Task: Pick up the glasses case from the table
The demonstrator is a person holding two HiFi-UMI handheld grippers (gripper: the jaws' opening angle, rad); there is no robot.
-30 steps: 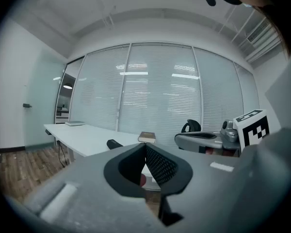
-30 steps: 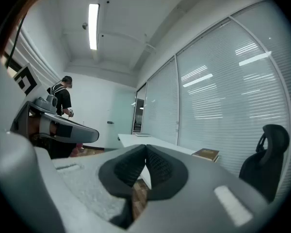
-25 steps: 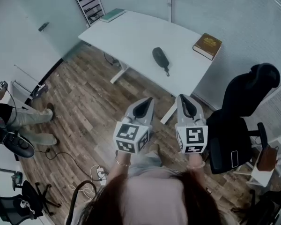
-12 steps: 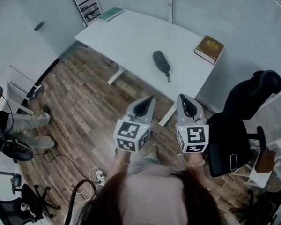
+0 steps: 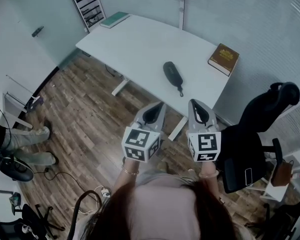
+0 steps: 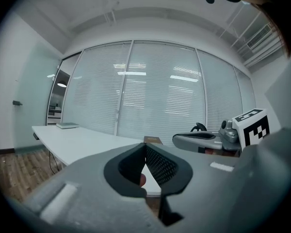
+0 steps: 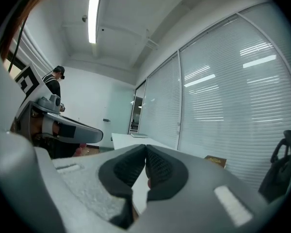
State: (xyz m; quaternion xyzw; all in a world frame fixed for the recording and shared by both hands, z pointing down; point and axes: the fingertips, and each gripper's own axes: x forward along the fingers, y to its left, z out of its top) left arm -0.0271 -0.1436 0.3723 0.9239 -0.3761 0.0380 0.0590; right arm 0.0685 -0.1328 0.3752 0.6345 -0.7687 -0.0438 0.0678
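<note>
The glasses case [image 5: 172, 75] is a dark oblong with a short strap, lying near the front edge of the white table [image 5: 135, 44]. Both grippers are held side by side over the wooden floor, short of the table and pointing at it. My left gripper [image 5: 157, 107] is shut with nothing in it, its jaws meeting at the tip [image 6: 145, 147]. My right gripper [image 5: 196, 104] is shut and empty too, its pads pressed together [image 7: 145, 150]. The case is hidden behind the jaws in both gripper views.
A brown book [image 5: 223, 59] lies on the table's right end and a green book [image 5: 114, 19] at its far left corner. A black office chair [image 5: 260, 129] stands close on the right. A person's legs [image 5: 20, 139] and floor cables [image 5: 85, 204] are at left.
The table and case have slid lower and nearer in the head view as I move toward them. Both grippers keep their pose and stay shut.
</note>
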